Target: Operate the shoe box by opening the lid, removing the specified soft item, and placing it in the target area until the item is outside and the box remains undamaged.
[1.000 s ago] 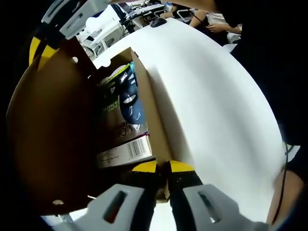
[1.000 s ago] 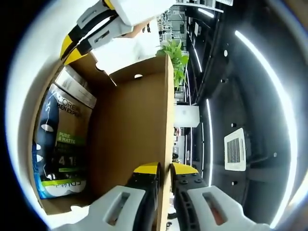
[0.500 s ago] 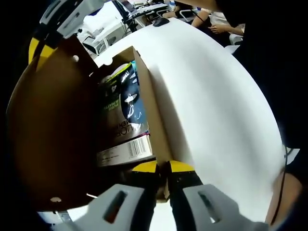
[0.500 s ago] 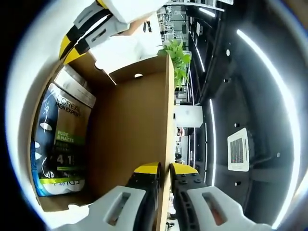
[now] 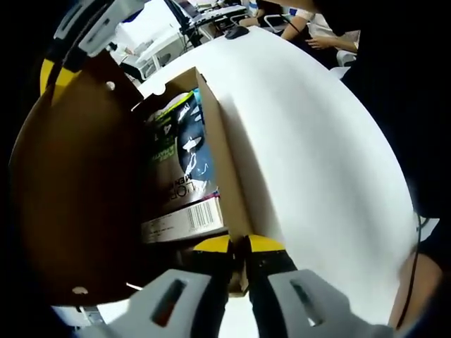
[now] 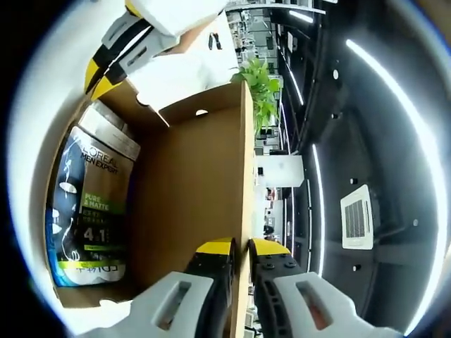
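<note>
A brown cardboard shoe box [image 5: 227,165] lies open on a white table [image 5: 317,155]. Its lid [image 5: 77,183] stands raised at the left. Inside lies a soft blue, green and silver L'Oreal Men Expert pack [image 5: 180,158] with a barcode end toward me. My left gripper [image 5: 238,245] is shut on the near end of the box's side wall. My right gripper [image 5: 56,69] comes in at the top left, shut on the lid's far edge. In the right gripper view, the right gripper [image 6: 239,246] pinches the lid [image 6: 197,176], the pack [image 6: 84,204] rests at the left, and the left gripper [image 6: 99,76] holds the box's far corner.
A dark mouse [image 5: 236,32] and cluttered desks lie beyond the table's far edge. A person's arm [image 5: 310,35] reaches in at the top right. The right gripper view looks up at a green plant [image 6: 261,84] and long ceiling lights [image 6: 394,120].
The lid has swung slightly wider, and a little more of the pack shows inside the box. Both grippers keep their holds.
</note>
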A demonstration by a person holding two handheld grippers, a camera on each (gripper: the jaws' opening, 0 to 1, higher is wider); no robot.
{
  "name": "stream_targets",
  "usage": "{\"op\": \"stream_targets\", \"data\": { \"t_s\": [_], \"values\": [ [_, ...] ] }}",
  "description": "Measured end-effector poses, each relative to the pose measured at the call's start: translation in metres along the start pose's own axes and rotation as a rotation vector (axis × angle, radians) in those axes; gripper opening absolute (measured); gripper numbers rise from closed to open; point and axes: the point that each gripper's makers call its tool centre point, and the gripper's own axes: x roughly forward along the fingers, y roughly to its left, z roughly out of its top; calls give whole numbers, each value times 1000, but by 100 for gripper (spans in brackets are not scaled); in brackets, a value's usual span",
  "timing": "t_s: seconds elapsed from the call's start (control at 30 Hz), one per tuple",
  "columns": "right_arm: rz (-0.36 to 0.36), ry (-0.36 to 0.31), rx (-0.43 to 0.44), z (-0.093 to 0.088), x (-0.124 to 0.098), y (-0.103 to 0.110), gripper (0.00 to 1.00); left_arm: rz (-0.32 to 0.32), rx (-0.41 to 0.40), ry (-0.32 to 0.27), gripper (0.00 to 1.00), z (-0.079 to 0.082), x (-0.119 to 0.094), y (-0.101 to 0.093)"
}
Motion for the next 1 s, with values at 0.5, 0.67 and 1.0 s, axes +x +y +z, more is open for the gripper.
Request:
{"op": "stream_targets", "data": {
  "t_s": [0.5,0.67,1.0],
  "values": [
    [19,-4,-3,-1,2,0,6,-1,0,-3,7,0,0,-1],
    [34,1,-21,0,2,1,6,0,6,0,7,0,0,-1],
    [73,-10,-20,0,3,7,6,1,9,1,7,0,-1,-1]
  ]
}}
